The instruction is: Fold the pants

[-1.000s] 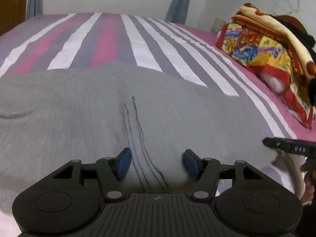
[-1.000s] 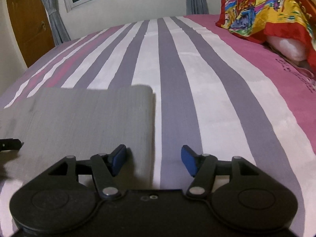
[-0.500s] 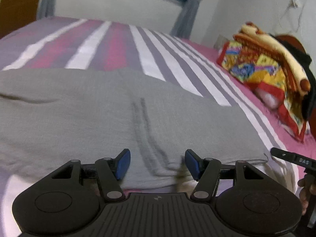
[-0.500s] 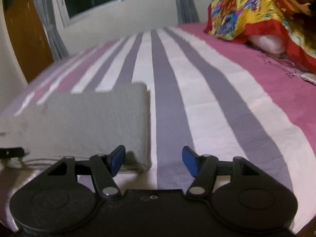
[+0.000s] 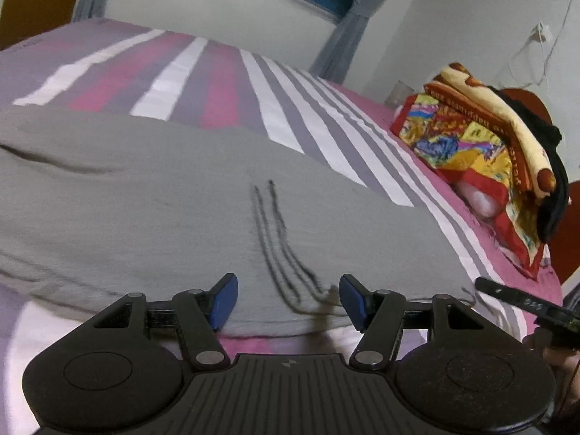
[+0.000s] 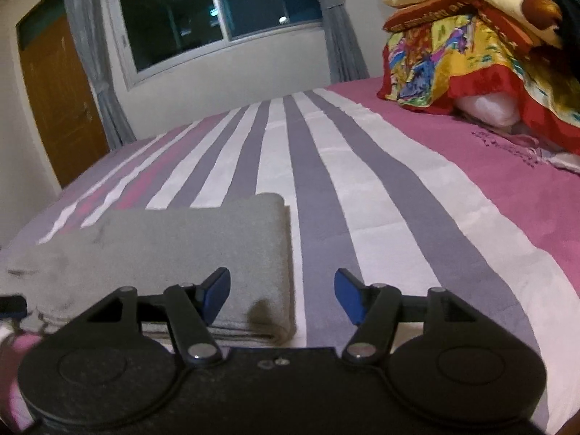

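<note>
The grey pants (image 5: 163, 217) lie folded flat on the striped bed, with dark drawstrings (image 5: 275, 239) running toward the near edge. My left gripper (image 5: 286, 299) is open and empty, just above the pants' near edge at the drawstrings. In the right wrist view the pants (image 6: 174, 253) show as a folded grey stack with its right edge near the middle. My right gripper (image 6: 281, 295) is open and empty, its left fingertip (image 6: 216, 291) over the stack's near right corner. The right gripper's tip (image 5: 514, 297) shows at the right of the left wrist view.
The bed sheet (image 6: 362, 188) has pink, white and grey stripes. A pile of colourful blankets and a pillow (image 6: 482, 54) sits at the bed's right end, also in the left wrist view (image 5: 482, 145). A window (image 6: 217, 14), curtains and a wooden door (image 6: 58, 101) stand behind.
Both grippers have drawn back and tilted up from the pants; more of the room and window shows. The pants' near edge has come into view. Both grippers stay open.
</note>
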A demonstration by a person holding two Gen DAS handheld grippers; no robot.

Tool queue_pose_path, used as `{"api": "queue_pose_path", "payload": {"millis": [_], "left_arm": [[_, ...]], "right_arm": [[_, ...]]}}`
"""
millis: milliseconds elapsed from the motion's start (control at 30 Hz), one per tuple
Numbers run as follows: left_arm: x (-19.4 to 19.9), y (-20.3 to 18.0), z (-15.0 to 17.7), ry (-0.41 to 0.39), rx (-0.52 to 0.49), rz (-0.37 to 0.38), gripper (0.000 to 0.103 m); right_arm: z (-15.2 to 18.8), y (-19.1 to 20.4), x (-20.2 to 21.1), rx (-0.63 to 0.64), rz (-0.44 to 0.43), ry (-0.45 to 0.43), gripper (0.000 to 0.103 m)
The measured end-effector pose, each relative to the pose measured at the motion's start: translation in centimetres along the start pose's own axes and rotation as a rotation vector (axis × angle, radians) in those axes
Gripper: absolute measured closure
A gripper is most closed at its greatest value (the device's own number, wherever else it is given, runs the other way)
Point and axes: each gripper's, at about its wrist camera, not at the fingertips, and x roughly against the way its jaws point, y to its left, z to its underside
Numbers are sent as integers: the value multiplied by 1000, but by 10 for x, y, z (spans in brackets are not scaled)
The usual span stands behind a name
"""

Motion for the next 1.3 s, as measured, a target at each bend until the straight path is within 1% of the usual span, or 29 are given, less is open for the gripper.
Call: {"api": "queue_pose_path", "payload": {"millis": [33, 67, 100, 133, 167, 200, 267, 300, 367, 400, 433, 467, 500, 567, 633, 733, 800, 867, 933, 1000, 1067, 1167, 1200, 1233, 1267, 1300], "left_arm": [[-8, -2, 2, 23, -4, -8, 42], [-16, -4, 4, 51, -18, -37, 40], [-20, -7, 5, 58, -40, -52, 40], [-20, -9, 4, 64, -49, -57, 40], [-17, -11, 1, 67, -53, -60, 40], [-12, -12, -3, 52, -55, -55, 40], [-7, -13, -9, 19, -60, -49, 40], [-9, -11, -11, 23, -57, -55, 40], [-20, -6, -10, 63, -43, -67, 40], [-25, -6, -7, 72, -57, -76, 38], [-27, -6, -5, 70, -70, -81, 38], [-28, -7, -5, 71, -72, -87, 38], [-28, -8, -6, 73, -69, -90, 37], [-27, -10, -6, 74, -73, -91, 37], [-26, -10, -5, 73, -74, -87, 37], [-24, -10, -4, 69, -73, -85, 37], [-22, -10, -4, 67, -70, -86, 37], [-16, -9, -6, 63, -62, -88, 36], [2, -6, -9, 29, -63, -107, 33], [30, 6, -6, -47, -57, -135, 16], [56, 27, 0, -121, -16, -161, 14], [87, 79, 15, -200, 118, -207, 14], [94, 103, 20, -216, 205, -224, 14], [98, 126, 25, -223, 299, -214, 14], [101, 147, 29, -238, 389, -187, 14], [101, 170, 34, -254, 496, -145, 14]], "right_arm": [[0, 2, -7, 15, 30, 32, 40], [0, 4, -15, 24, 60, 80, 39], [1, 4, -27, 26, 77, 151, 38], [1, 4, -31, 22, 80, 169, 38], [-1, 4, -31, 20, 81, 164, 38], [-3, 5, -29, 26, 82, 155, 39], [-6, 6, -20, 37, 52, 94, 43], [-7, 7, -15, 42, 42, 56, 43], [-9, 6, -15, 37, 47, 16, 43], [-9, 6, -19, 30, 46, 27, 42], [-7, 6, -28, 33, 62, 78, 42], [-2, 8, -43, 52, 85, 160, 40], [-1, 8, -47, 54, 91, 169, 39], [-5, 10, -45, 62, 93, 167, 39], [-3, 8, -41, 56, 78, 152, 39], [-2, 0, -38, 24, 61, 159, 37], [-1, 0, -38, 26, 60, 160, 37], [0, -1, -33, 16, 48, 138, 37], [-1, -6, -23, -15, 30, 88, 35], [-1, -9, -14, -39, 16, 49, 32], [0, -13, -10, -56, 2, 36, 30], [0, -13, -10, -66, 2, 35, 29], [-1, -12, -11, -70, 1, 36, 29], [0, -11, -12, -72, 1, 35, 29], [0, -10, -13, -73, -1, 35, 29], [0, -10, -13, -73, -5, 38, 29]]}}
